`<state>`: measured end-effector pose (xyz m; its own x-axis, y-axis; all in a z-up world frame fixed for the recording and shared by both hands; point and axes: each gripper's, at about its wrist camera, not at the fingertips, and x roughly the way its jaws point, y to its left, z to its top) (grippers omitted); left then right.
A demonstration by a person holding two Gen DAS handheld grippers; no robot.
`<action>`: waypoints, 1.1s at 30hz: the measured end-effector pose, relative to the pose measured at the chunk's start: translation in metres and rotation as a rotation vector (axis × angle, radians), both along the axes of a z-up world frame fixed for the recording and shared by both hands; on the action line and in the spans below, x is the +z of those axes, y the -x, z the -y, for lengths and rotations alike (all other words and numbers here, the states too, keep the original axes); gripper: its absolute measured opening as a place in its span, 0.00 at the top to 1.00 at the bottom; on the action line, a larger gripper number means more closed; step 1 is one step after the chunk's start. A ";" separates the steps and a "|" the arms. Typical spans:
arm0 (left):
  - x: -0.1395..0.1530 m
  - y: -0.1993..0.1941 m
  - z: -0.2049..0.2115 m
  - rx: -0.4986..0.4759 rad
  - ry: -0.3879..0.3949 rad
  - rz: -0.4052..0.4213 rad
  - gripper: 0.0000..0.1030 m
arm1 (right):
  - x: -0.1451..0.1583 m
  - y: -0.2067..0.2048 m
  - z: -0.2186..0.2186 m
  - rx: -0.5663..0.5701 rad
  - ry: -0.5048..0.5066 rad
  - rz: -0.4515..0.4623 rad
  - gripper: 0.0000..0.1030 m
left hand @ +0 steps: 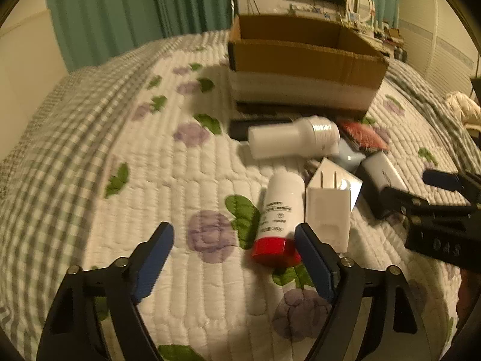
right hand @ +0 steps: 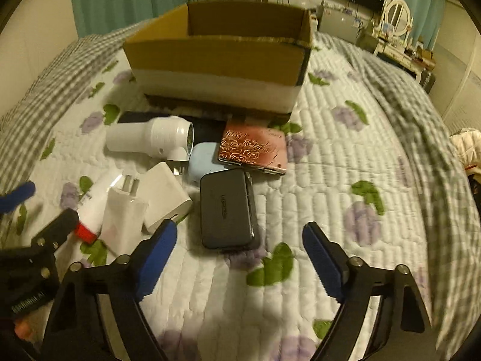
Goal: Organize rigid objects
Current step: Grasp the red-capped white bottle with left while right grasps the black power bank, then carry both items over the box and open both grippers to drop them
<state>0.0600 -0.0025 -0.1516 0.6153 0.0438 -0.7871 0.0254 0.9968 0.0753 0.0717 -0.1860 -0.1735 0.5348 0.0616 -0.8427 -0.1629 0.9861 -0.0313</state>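
Observation:
An open cardboard box (left hand: 303,60) (right hand: 216,57) stands on the quilted bed. In front of it lies a cluster: a white cylinder device (left hand: 293,140) (right hand: 150,140), a white tube with a red cap (left hand: 279,216) (right hand: 93,207), white plug chargers (left hand: 327,216) (right hand: 126,213), a dark power bank (right hand: 228,207) (left hand: 381,180), a pink patterned case (right hand: 254,150) (left hand: 362,135) and a light blue item (right hand: 201,162). My left gripper (left hand: 234,258) is open, its right finger beside the red cap. My right gripper (right hand: 240,252) is open just below the power bank.
A dark flat object (right hand: 135,117) lies under the white cylinder near the box. The floral quilt (left hand: 150,180) has a checked border at left and right. A dresser with a mirror (right hand: 396,30) and green curtains (left hand: 120,9) stand behind the bed.

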 end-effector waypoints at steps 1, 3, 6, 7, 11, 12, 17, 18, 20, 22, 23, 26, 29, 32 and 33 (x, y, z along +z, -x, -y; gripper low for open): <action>-0.002 -0.002 0.000 -0.009 0.021 -0.007 0.20 | -0.004 -0.005 0.000 -0.006 -0.002 -0.010 0.20; -0.006 -0.006 0.003 -0.022 0.038 -0.016 0.23 | -0.009 -0.011 0.000 -0.011 -0.002 -0.019 0.24; -0.011 -0.015 0.011 -0.057 0.026 -0.035 0.30 | -0.016 -0.022 -0.001 -0.016 -0.007 -0.038 0.31; -0.011 -0.019 0.012 -0.059 0.034 -0.039 0.34 | -0.018 -0.025 -0.002 -0.019 -0.007 -0.041 0.32; -0.020 -0.038 0.018 -0.094 0.046 -0.098 0.50 | -0.025 -0.036 -0.005 -0.017 -0.011 -0.058 0.43; -0.022 -0.040 0.021 -0.103 0.028 -0.101 0.53 | -0.027 -0.037 -0.006 -0.011 -0.014 -0.059 0.51; -0.015 -0.039 0.021 -0.118 0.072 -0.109 0.64 | -0.024 -0.034 -0.014 0.013 0.015 -0.044 0.57; -0.013 -0.037 0.021 -0.120 0.080 -0.106 0.64 | -0.021 -0.031 -0.012 0.008 0.005 -0.040 0.57; -0.006 -0.030 0.021 -0.120 0.099 -0.091 0.65 | -0.016 -0.027 -0.010 0.003 -0.012 -0.036 0.58; 0.005 -0.023 0.020 -0.114 0.115 -0.070 0.65 | -0.009 -0.022 -0.009 0.003 -0.025 -0.027 0.59; 0.009 -0.020 0.020 -0.112 0.119 -0.064 0.65 | -0.004 -0.018 -0.009 0.006 -0.026 -0.016 0.59; 0.026 -0.014 0.020 -0.120 0.121 -0.034 0.65 | 0.014 -0.007 -0.012 0.027 -0.014 0.031 0.59; 0.047 -0.014 0.019 -0.116 0.136 -0.004 0.65 | 0.036 0.000 -0.010 0.035 -0.019 0.076 0.59; 0.074 -0.017 0.021 -0.127 0.143 0.049 0.65 | 0.065 0.003 -0.005 0.031 -0.038 0.123 0.59; 0.084 -0.019 0.022 -0.131 0.144 0.067 0.65 | 0.075 0.002 -0.003 0.031 -0.040 0.139 0.59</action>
<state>0.0795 -0.0243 -0.0676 0.6592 -0.1499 -0.7369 0.1549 0.9860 -0.0620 0.0698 -0.1825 -0.0990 0.6439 0.1120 -0.7568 -0.1899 0.9817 -0.0162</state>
